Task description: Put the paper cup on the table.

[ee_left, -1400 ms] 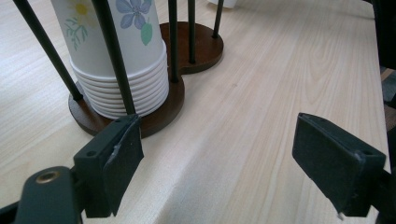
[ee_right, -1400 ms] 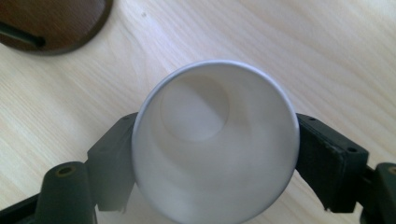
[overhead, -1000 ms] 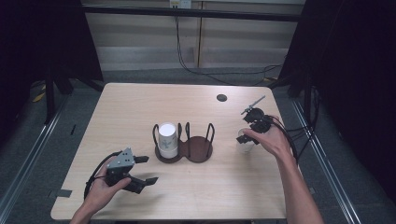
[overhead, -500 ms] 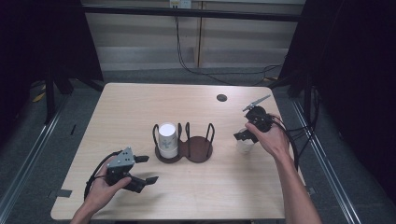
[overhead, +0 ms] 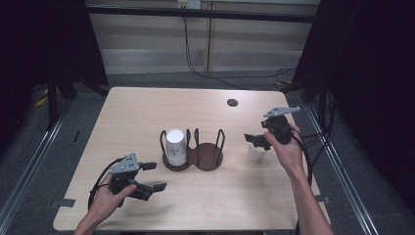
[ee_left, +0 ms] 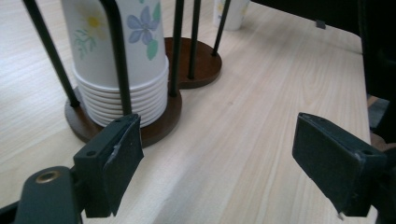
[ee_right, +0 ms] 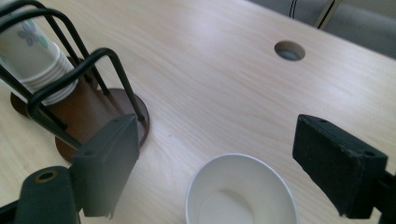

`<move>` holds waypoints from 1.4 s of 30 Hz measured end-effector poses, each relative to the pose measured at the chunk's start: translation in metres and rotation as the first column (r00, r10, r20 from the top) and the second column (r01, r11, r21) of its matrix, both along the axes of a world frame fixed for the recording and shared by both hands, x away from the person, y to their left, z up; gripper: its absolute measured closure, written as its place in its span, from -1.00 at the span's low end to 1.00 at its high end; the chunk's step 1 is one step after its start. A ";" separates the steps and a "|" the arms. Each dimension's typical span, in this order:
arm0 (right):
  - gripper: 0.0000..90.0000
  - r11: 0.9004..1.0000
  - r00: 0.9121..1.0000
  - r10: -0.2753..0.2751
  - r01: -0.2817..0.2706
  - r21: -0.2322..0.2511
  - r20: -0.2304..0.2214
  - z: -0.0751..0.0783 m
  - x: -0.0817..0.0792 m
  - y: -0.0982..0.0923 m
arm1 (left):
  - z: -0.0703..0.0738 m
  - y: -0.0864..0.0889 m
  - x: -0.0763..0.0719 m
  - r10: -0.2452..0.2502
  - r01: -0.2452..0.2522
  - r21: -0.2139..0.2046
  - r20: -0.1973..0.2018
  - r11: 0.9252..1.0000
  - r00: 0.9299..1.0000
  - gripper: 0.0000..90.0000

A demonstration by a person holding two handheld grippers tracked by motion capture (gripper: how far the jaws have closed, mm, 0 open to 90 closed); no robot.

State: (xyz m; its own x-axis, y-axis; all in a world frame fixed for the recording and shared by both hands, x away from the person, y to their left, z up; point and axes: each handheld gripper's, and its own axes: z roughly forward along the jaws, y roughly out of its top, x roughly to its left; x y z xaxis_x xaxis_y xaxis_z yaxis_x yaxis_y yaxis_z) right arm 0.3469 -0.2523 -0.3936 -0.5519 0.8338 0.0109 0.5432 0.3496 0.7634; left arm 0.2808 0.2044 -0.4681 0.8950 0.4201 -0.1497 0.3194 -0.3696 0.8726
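Round white paper cup (ee_right: 242,191), upright

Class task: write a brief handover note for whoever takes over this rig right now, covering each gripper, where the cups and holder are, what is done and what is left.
Left gripper: jaws open, holding nothing, low over the near left of the pale wooden table.
Right gripper: jaws have just been opening; they stand wide above the single white paper cup, not pressing on it.
Stack of flowered white paper cups: upside down in the left ring of the brown two-ring wire holder; right ring empty.
Done: one cup stands upright on the table, right of the holder.
Left: probably more cups to take off the stack.
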 end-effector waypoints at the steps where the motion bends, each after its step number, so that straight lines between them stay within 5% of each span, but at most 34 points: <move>1: -0.68 1.000 1.000 0.000 0.000 0.011 0.017 -0.001 -0.002 0.000 | 0.000 0.000 0.000 0.000 0.000 0.000 0.000 1.000 1.000 -0.64; 12: -0.67 0.987 0.989 -0.029 0.006 0.160 0.144 -0.016 -0.051 0.003 | 0.000 0.005 -0.003 0.053 -0.052 -0.013 0.008 0.999 0.999 -0.64; 16: -0.67 0.986 0.988 -0.034 0.007 0.168 0.153 -0.022 -0.063 0.003 | -0.003 0.005 -0.007 0.058 -0.058 0.028 0.013 0.998 0.998 -0.64; 20: -0.66 0.982 0.986 -0.033 0.002 0.188 0.163 -0.029 -0.077 0.003 | -0.006 0.006 -0.011 0.065 -0.065 0.007 0.008 0.998 0.998 -0.64; 23: -0.66 0.980 0.986 -0.030 -0.003 0.198 0.162 -0.039 -0.086 0.007 | -0.005 0.007 -0.013 0.075 -0.075 0.029 0.026 0.997 0.997 -0.64; 29: -0.68 0.973 0.988 -0.041 0.006 0.229 0.146 -0.064 -0.103 0.010 | -0.008 0.019 -0.012 0.150 -0.150 0.012 0.034 0.989 0.988 -0.64; 42: -0.70 0.974 0.983 -0.046 0.004 0.228 0.180 -0.103 -0.123 0.009 | -0.012 0.025 -0.016 0.144 -0.144 -0.011 0.029 0.990 0.989 -0.64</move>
